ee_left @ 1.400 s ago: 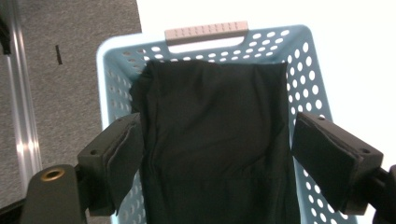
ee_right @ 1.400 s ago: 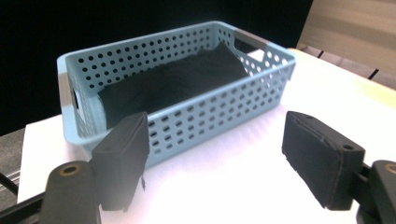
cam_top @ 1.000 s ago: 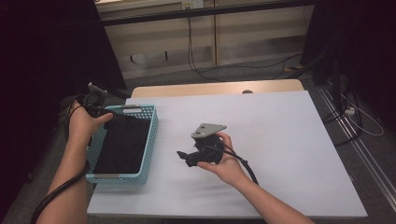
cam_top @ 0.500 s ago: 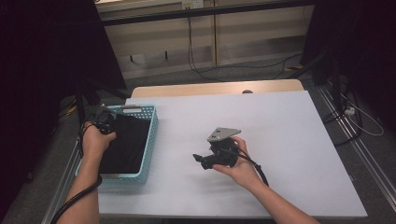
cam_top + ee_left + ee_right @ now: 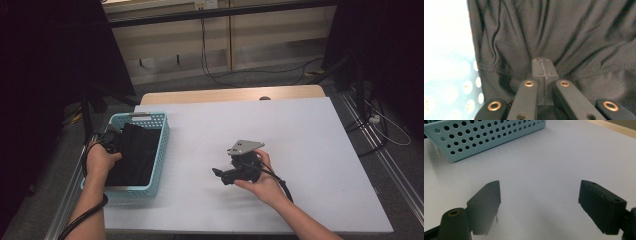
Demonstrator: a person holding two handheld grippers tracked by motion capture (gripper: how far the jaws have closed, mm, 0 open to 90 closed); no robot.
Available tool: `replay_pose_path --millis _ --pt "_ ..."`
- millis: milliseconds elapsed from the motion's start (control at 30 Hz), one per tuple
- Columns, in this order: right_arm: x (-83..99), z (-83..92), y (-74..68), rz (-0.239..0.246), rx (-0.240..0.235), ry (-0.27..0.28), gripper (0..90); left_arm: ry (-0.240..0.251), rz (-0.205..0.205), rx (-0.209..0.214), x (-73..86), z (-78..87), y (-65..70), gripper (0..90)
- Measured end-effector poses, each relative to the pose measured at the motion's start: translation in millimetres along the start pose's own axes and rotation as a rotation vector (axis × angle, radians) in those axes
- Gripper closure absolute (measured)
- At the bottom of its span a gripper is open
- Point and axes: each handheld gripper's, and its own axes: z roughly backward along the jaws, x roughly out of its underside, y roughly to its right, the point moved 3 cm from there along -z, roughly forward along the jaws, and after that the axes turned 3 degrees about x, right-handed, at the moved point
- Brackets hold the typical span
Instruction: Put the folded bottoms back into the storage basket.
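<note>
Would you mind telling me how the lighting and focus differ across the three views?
High view: white table evenly lit, surroundings nearly black. Left gripper view: dark cloth dim but sharp, with crisp stitching; the perforated light-blue plastic basket wall is overexposed and blurred. Right gripper view: the basket's holes are sharp, the near jaws of the right gripper soft, throwing a faint shadow.

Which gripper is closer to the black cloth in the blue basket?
The left. The left gripper is shut, its tips against the black cloth inside the blue basket. The right gripper is open over the white table, apart from the basket.
</note>
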Motion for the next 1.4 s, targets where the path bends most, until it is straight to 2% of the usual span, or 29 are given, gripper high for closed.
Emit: replay_pose_path --millis 33,67,100,133,167,233,367,433,467,500,533,633,700,833,1000,1067,1100,1233,1300,1400 --pt "0.7 0.4 0.0 -0.001 0.003 -0.002 17.7 0.047 0.001 -0.007 -1.9 2.5 -1.8 90.0" --pt "1.4 0.8 0.3 0.001 0.004 -0.006 17.7 0.063 0.005 -0.003 -3.1 5.8 -2.8 86.5" --pt "2.0 1.2 0.7 0.003 0.004 -0.006 17.7 0.068 0.015 0.004 -4.0 8.4 -3.4 87.6" --pt "2.5 2.0 0.9 0.003 0.004 -0.008 17.7 0.075 -0.002 0.001 -5.0 11.7 -4.9 87.5" --pt "3.0 2.9 1.3 0.004 0.006 -0.009 17.7 0.088 0.002 -0.004 -5.8 14.9 -5.8 87.7" --pt "3.6 4.7 2.1 0.003 0.007 -0.008 17.7 0.092 0.001 -0.032 -5.2 19.7 -9.9 88.0" --pt "3.5 7.6 2.8 0.000 0.013 0.004 17.7 0.035 0.021 -0.034 4.2 13.1 -19.9 90.0" --pt "3.1 8.3 1.4 0.006 0.011 0.008 17.8 0.034 0.031 -0.020 7.4 5.6 -18.5 90.0" --pt "3.0 8.8 0.3 0.008 0.010 0.007 17.8 0.008 0.010 -0.020 9.1 3.0 -18.0 90.0" --pt "3.0 9.3 -0.5 0.010 0.007 0.006 17.7 -0.012 0.014 -0.024 10.5 0.2 -16.3 90.0" --pt "3.3 9.7 -1.1 0.016 0.005 0.004 17.7 -0.012 0.003 -0.036 10.7 -0.5 -15.8 90.0" --pt "4.9 11.5 -0.3 0.025 0.005 0.000 17.6 -0.062 0.014 -0.038 10.3 1.8 -12.0 90.0" --pt "6.5 13.7 2.7 0.020 0.010 -0.004 17.6 -0.062 0.024 -0.031 9.8 3.4 -11.6 90.0" --pt "11.2 20.9 11.7 0.001 0.019 0.002 17.6 -0.009 0.030 -0.003 8.0 11.9 -11.4 89.6" --pt "18.3 27.9 20.5 -0.008 0.036 -0.011 17.6 0.021 0.011 0.043 3.5 25.2 -3.8 74.5" --pt "20.7 31.4 21.8 -0.005 0.039 -0.014 17.6 0.047 0.023 0.053 0.5 29.4 2.5 67.2" --pt "22.1 33.4 22.7 -0.004 0.041 -0.013 17.6 0.051 0.003 0.049 -0.9 32.2 4.9 62.9" --pt "27.7 42.0 28.0 -0.023 0.049 -0.008 17.6 0.085 -0.007 0.075 -7.1 40.2 22.9 50.1" --pt "29.9 46.3 31.0 -0.026 0.057 -0.010 17.6 0.099 -0.039 0.083 -9.9 44.4 33.2 45.6" --pt "32.9 53.3 33.2 -0.029 0.066 -0.009 17.6 0.120 -0.060 0.116 -12.4 49.9 50.0 40.8"
